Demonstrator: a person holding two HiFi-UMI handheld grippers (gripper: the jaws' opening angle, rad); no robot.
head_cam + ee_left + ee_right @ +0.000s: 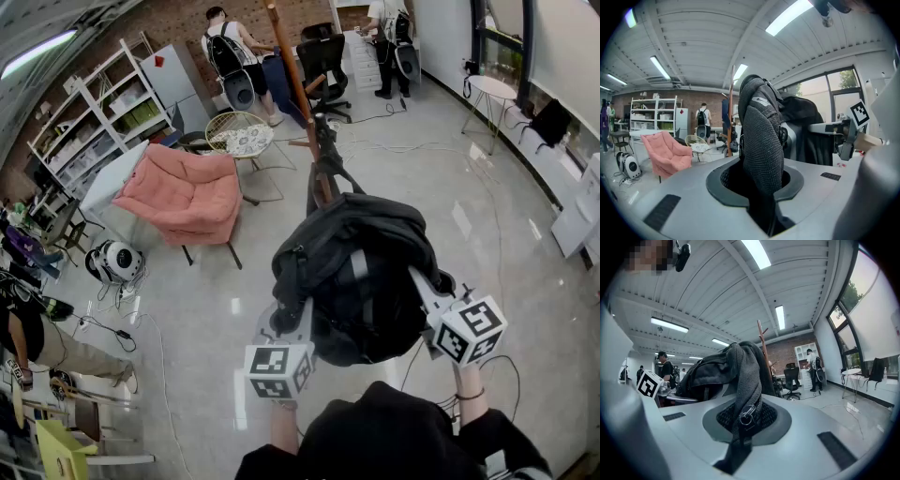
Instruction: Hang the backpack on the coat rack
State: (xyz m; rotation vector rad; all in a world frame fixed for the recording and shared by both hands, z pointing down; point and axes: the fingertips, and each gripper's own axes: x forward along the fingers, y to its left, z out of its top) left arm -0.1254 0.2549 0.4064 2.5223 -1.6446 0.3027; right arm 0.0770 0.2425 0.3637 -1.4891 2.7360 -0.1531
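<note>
Both claws are clamped on the black fabric backpack (361,272). Our left claw (761,190) pinches a thick dark mesh shoulder strap (761,136), and our right claw (743,427) bites a grey mesh strap (746,366) by its metal ring (745,418). We hold the bag in the air above the glossy floor (216,309), short of the tall wooden coat rack (292,75) ahead. We see two risks: the bag's weight may drag a strap out of the narrow right grip, or its swing may knock the slender rack askew. With both straps pinched flat, we may also miss a peg.
</note>
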